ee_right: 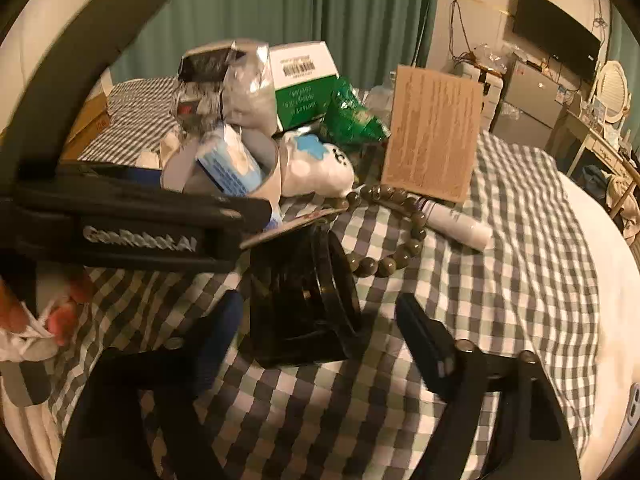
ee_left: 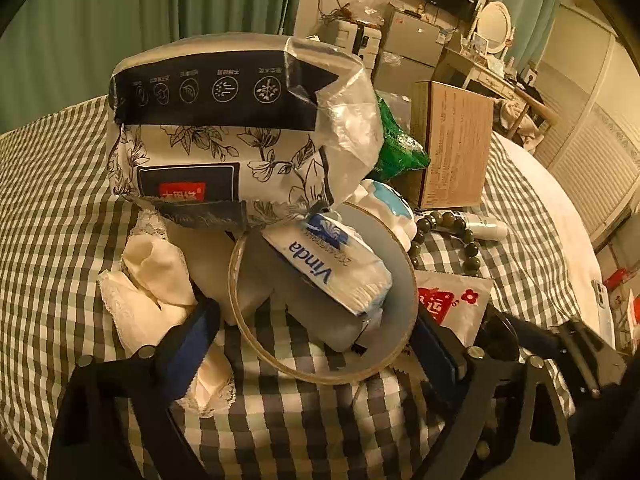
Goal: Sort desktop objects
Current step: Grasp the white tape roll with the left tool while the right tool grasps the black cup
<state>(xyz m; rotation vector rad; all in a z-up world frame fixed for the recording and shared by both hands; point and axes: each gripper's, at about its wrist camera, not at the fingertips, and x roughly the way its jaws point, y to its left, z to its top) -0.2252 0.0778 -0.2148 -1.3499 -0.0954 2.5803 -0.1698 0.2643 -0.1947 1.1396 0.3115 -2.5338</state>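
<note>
Everything is laid on a bed covered by a checked sheet [ee_left: 48, 208], and places are given from the tape roll [ee_left: 320, 376].

Farthest left of the roll, a cream lace-edged cloth [ee_left: 148, 292] is seen, with the left finger of the left hand-held gripper [ee_left: 316, 344] over its edge. That gripper is spread wide, its fingers straddling the roll without pressing on it. Behind the roll a large floral tissue pack [ee_left: 224, 128] is stacked, and a small Vinda tissue packet [ee_left: 340, 264] lies inside the ring. Right of the roll a bead bracelet [ee_left: 448, 236] and a white tube [ee_left: 484, 224] are found, with a brown carton [ee_left: 456, 144] standing behind them.

In the right wrist view, the right hand-held gripper [ee_right: 320, 328] is also spread, a black round case [ee_right: 304, 300] lying between its fingers; contact cannot be told.
</note>
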